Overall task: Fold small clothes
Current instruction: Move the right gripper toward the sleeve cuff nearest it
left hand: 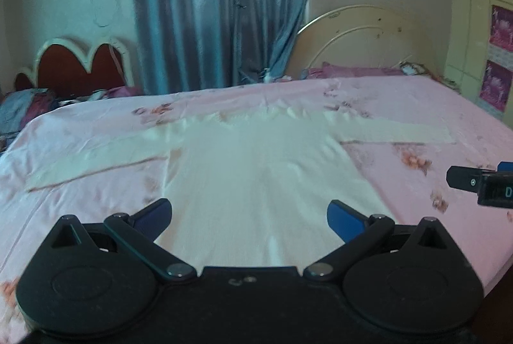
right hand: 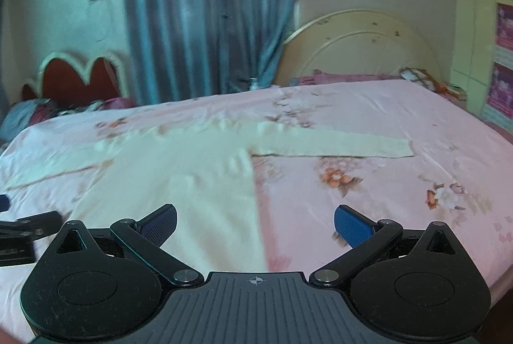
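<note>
**Sweater laid flat, both grippers spread wide and empty**

While the cream sweater (left hand: 256, 170) lies flat on the pink flowered bedsheet (left hand: 433, 119), neither gripper touches it. In the left wrist view the sweater fills the centre of the frame, its hem toward the bottom edge and its neck toward the top. One sleeve (left hand: 394, 129) runs to the right of the frame; the other sleeve (left hand: 96, 151) runs to the lower left.

The left gripper (left hand: 250, 215) sits at the bottom centre of its view, above the hem. Its jaws stand far apart and hold nothing. The blue pads (left hand: 344, 220) frame the lower body of the sweater.

The right gripper (right hand: 256, 223) sits at the bottom centre of its own view. Its jaws also stand far apart and hold nothing. Between them lies the side edge of the sweater, with bare sheet to the right of it.

A blue curtain (left hand: 221, 7) hangs at the upper centre. A cream headboard (left hand: 362, 39) stands at the upper right.
</note>
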`<state>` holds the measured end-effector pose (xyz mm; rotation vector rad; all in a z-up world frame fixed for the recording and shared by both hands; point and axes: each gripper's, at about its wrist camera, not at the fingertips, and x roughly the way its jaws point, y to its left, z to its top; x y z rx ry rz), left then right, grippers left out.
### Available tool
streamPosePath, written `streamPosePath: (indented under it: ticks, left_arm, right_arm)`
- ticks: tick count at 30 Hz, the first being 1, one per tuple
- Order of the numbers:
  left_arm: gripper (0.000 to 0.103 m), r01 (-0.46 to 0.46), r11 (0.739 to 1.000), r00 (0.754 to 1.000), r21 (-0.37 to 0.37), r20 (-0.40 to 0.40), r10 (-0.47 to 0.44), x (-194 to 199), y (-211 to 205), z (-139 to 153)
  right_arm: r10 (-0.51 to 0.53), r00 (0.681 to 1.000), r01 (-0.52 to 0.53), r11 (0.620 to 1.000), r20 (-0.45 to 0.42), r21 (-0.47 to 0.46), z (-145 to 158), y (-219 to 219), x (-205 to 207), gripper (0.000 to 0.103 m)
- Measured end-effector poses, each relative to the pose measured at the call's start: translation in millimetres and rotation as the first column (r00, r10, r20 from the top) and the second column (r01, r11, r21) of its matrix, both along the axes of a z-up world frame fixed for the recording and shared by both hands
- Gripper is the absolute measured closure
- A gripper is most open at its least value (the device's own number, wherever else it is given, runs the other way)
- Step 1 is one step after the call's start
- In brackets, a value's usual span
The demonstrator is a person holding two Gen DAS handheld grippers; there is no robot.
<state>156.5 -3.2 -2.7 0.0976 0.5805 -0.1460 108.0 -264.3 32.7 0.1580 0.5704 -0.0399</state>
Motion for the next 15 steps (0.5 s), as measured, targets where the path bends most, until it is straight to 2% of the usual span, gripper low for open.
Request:
streamPosePath:
  ticks: [6,11,15]
  left_arm:
    - [0.006,0.042,0.999,0.999,-0.011,0.014,-0.042,44,0,3]
    - [0.005,0.058,0.996,0.998,-0.072,0.005,-0.058,72,-4,-2]
    - [0.003,0.068,0.994,0.998,-0.084,-0.008,-0.069,92,-19,-10]
  right_arm:
    - [-0.082,0.997,0.082,0.997,0.005,0.007,5,-18,40,0.0]
    - [-0.126,0.992,0.126,0.992,-0.005,0.001,4,-31,61,0.0]
    - [-0.149,0.989,0.149,0.989,0.0,0.011,-1,-48,70,0.0]
